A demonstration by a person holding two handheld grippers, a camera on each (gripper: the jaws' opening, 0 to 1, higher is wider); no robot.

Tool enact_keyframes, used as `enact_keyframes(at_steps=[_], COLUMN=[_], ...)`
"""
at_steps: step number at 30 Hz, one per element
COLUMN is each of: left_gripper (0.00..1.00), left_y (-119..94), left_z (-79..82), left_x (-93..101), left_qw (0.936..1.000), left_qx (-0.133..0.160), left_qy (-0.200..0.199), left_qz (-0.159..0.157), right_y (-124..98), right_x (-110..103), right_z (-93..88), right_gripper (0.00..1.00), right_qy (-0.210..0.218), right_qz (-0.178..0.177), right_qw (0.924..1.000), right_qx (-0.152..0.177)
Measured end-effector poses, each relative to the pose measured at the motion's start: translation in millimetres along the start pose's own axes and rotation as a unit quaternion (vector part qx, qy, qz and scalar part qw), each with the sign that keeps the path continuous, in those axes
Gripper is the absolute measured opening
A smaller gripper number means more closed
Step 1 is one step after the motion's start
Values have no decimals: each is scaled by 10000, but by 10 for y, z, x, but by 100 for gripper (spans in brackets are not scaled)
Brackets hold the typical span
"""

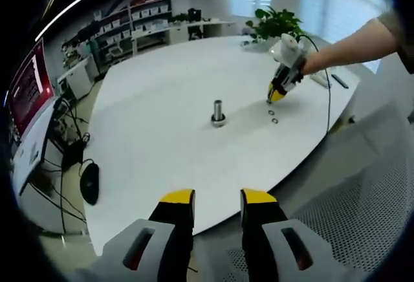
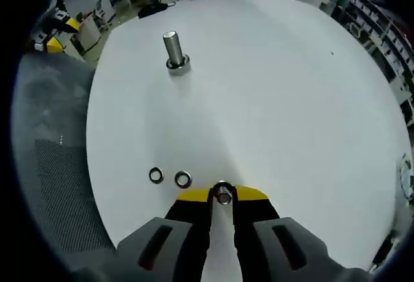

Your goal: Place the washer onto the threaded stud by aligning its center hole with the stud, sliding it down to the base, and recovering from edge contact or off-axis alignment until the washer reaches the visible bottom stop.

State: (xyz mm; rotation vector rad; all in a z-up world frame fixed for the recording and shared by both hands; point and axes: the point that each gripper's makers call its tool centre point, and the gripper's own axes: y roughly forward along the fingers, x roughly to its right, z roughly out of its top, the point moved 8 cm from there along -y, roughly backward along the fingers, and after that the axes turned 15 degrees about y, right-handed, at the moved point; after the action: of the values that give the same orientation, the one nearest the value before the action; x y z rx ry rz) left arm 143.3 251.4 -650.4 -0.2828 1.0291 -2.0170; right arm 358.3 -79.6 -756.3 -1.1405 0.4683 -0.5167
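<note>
A metal threaded stud stands upright on its base in the middle of the white table. In the right gripper view my right gripper is shut on a washer pinched between its yellow tips, low over the table. Two loose washers lie just left of it. In the left gripper view the right gripper sits right of the stud, with the loose washers below it. My left gripper hangs open beyond the table's near edge, with nothing between its jaws.
A person's arm reaches in from the right holding the right gripper. A potted plant stands at the table's far side. Shelves line the back wall. A monitor and cables sit at left. A grey mesh surface lies beside the table.
</note>
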Motion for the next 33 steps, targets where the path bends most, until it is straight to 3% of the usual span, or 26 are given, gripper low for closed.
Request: enact_keyframes(at_steps=[13, 20, 33], left_gripper=[26, 26, 26], left_y=[-13, -13, -31], left_z=[14, 16, 30], left_x=[-5, 0, -14], left_qw=[10000, 9999, 9996], left_qx=[74, 130, 262], left_qy=[-3, -16, -93], left_qz=[18, -15, 36], right_y=[15, -39, -107], right_x=[-16, -23, -134], right_z=[-1, -9, -315], right_gripper=[15, 21, 22], right_qy=[29, 187, 366], right_qz=[-101, -183, -259], right_qw=[9999, 9995, 9990], right_qx=[50, 195, -64])
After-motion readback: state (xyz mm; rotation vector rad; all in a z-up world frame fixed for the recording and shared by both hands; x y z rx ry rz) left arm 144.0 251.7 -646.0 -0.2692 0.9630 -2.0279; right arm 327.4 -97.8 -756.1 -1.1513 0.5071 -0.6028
